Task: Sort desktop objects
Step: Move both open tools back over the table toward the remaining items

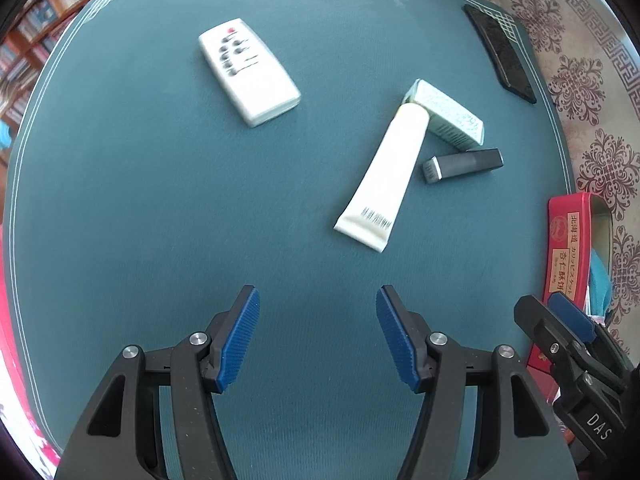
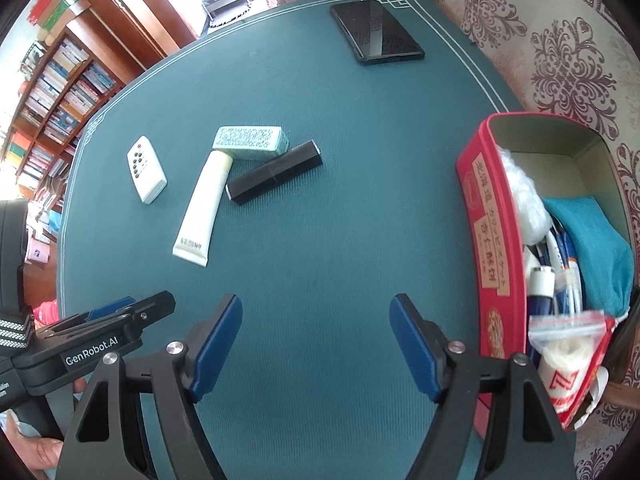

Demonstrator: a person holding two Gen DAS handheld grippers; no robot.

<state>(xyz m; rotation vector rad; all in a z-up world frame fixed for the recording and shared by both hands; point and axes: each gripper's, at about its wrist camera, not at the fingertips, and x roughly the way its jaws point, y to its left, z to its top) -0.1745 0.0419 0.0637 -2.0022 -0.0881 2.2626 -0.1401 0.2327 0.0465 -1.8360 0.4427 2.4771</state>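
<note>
Two handheld grippers hover low over a teal worktop (image 1: 120, 184), both with blue-padded jaws spread wide and holding nothing: the left gripper (image 1: 318, 336) and, just beside it, the right gripper (image 2: 316, 344). Ahead lie a white remote (image 1: 249, 70), then a white tube (image 1: 386, 172) whose cap end touches a pale green box (image 1: 448, 114). A dark lipstick case (image 1: 462, 165) rests just beside the tube. A black phone (image 2: 376, 32) sits near the far corner. At the right edge stands a red tin (image 2: 486, 232), already filled with a teal cloth, pens and bags.
</note>
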